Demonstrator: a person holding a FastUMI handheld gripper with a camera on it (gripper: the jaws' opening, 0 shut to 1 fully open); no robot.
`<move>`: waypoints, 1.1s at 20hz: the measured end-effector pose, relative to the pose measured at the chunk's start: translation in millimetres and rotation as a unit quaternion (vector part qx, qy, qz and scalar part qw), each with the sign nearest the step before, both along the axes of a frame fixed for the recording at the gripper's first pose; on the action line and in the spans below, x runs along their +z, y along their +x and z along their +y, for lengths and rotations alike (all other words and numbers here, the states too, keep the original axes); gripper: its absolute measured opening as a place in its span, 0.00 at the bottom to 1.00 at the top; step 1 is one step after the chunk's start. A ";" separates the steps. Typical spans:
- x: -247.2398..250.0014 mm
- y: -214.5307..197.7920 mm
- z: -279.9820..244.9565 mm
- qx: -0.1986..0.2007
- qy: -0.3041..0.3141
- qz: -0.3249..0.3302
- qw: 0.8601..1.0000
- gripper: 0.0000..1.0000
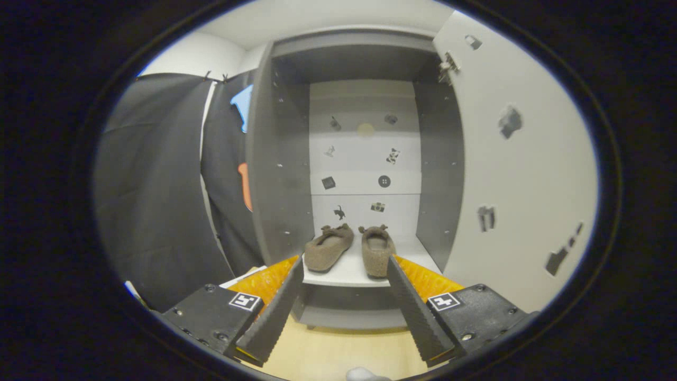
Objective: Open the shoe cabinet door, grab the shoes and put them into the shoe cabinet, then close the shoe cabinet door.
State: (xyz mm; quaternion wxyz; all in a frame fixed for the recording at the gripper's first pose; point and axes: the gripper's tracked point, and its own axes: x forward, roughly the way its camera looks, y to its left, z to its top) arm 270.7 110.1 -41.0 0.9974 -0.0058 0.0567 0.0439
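Note:
Two brown felt slippers stand side by side on the white bottom shelf [349, 272] of the grey shoe cabinet [280, 169], toes toward the back wall: the left slipper [328, 248] and the right slipper [377, 251]. The cabinet door [523, 174] is swung wide open to the right, its hinge [448, 65] at the top. My gripper [345, 264] is open, its two black ribbed fingers [275, 312] spread apart just in front of the shelf edge. Nothing is between them; the slippers lie just beyond the fingertips.
Black cloth [158, 190] hangs to the left of the cabinet. A light wooden floor [338, 354] lies below the fingers, in front of the cabinet's base. Small stickers dot the cabinet's white back wall [365, 159] and the inside of the door.

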 end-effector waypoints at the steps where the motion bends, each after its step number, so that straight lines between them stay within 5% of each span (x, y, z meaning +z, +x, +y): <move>1: 5.5 -22.5 -3.0 -0.003 -0.001 -0.009 1.000 1.00; 13: 61.0 -260.5 -77.9 -0.024 -0.009 -0.078 0.997 0.99; 22: 48.6 -303.1 -186.2 -0.066 -0.011 -0.060 0.996 0.99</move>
